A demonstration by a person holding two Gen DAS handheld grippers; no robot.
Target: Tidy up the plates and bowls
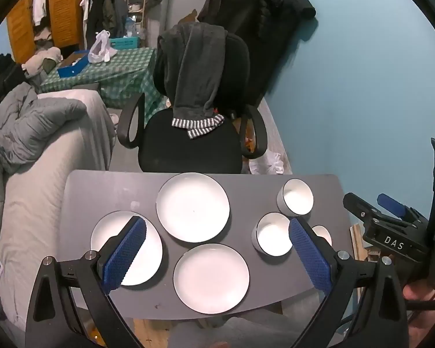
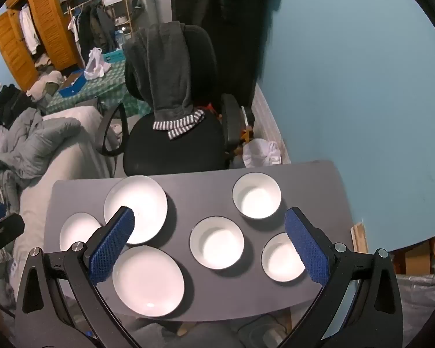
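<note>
Three white plates lie flat on the grey table (image 1: 107, 191): a far plate (image 1: 192, 206), a left plate (image 1: 153, 249) and a near plate (image 1: 211, 277). Three white bowls stand on the right: a far bowl (image 1: 295, 196), a middle bowl (image 1: 272, 238) and a near bowl (image 1: 323, 233) partly hidden by a finger. The right wrist view shows the same plates (image 2: 148, 279) and bowls (image 2: 216, 243). My left gripper (image 1: 217, 229) is open and empty, above the table's near half. My right gripper (image 2: 208, 217) is open and empty above the bowls; its body shows in the left wrist view (image 1: 391, 232).
A black office chair (image 1: 194, 142) draped with a grey garment stands behind the table's far edge. A bed with grey bedding (image 1: 43, 150) runs along the left. A blue wall (image 1: 362, 87) is on the right. Cluttered furniture fills the back.
</note>
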